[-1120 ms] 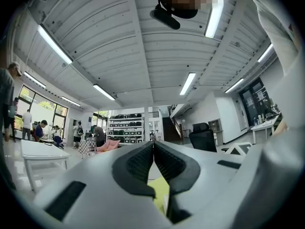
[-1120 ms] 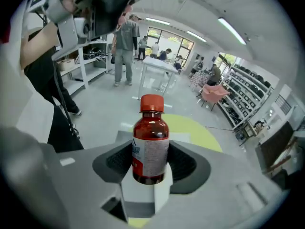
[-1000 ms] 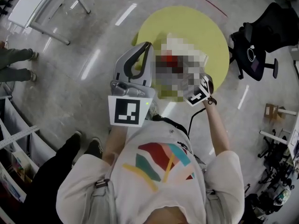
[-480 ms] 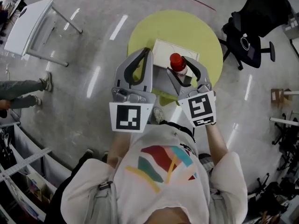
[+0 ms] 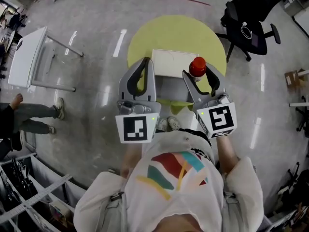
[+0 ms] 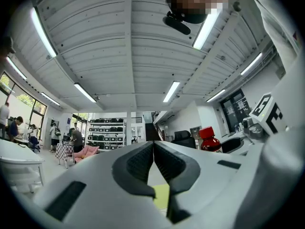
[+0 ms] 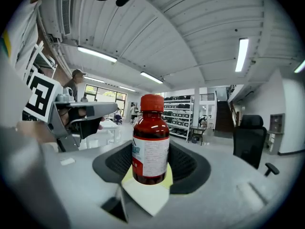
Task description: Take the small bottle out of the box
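The small brown bottle (image 5: 198, 67) with a red cap and white label stands upright between the jaws of my right gripper (image 5: 199, 75), which is shut on it. It hangs above the right edge of the white box (image 5: 169, 63), which lies on the round yellow table (image 5: 176, 33). In the right gripper view the bottle (image 7: 150, 144) fills the middle, the pads (image 7: 187, 163) press on both its sides, and a white box flap (image 7: 147, 199) shows below. My left gripper (image 5: 146, 64) is shut and empty beside the box's left edge. Its view shows the closed jaws and the bottle (image 6: 209, 140) at the right.
A black office chair (image 5: 246, 28) stands right of the yellow table. A white table (image 5: 29, 57) is at the far left, with a person's legs (image 5: 38, 112) below it. Shelving (image 5: 19, 187) sits at the bottom left. Another person (image 7: 74, 87) stands in the background.
My right gripper has lifted the bottle and carried it right, from over the box's middle to its right edge. The left gripper stays shut beside the box.
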Tool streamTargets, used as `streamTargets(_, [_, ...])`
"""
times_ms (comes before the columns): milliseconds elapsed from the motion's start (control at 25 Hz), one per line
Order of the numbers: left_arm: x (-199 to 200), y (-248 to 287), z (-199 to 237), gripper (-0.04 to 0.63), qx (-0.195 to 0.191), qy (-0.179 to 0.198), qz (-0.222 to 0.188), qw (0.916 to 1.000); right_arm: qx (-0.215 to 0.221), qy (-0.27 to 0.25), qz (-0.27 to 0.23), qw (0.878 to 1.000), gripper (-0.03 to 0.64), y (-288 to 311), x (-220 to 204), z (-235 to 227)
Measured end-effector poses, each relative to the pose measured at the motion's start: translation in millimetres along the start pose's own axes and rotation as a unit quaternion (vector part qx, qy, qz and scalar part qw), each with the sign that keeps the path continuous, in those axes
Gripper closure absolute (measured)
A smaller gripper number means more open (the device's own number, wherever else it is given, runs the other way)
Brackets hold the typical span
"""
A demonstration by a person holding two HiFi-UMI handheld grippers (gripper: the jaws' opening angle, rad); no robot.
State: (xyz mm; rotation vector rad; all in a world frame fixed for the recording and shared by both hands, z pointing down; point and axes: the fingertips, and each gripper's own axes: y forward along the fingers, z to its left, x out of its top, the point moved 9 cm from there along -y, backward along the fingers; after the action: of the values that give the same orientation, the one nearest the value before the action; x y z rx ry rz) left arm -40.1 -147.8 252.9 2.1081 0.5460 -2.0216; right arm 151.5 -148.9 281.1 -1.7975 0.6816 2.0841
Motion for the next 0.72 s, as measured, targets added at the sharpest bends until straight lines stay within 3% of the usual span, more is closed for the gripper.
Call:
streamTargets(320, [0, 10, -9, 0.578, -0.012, 0.006, -0.004, 0.9999, -0.057, 0.031, -0.069, 0.995, 0.402, -27, 12, -19])
streamTargets(720, [4, 11, -18, 0.578, -0.023, 0.011, -0.005, 0.9997, -0.076, 0.029, -0.075, 0.994, 0.402, -40, 14, -27])
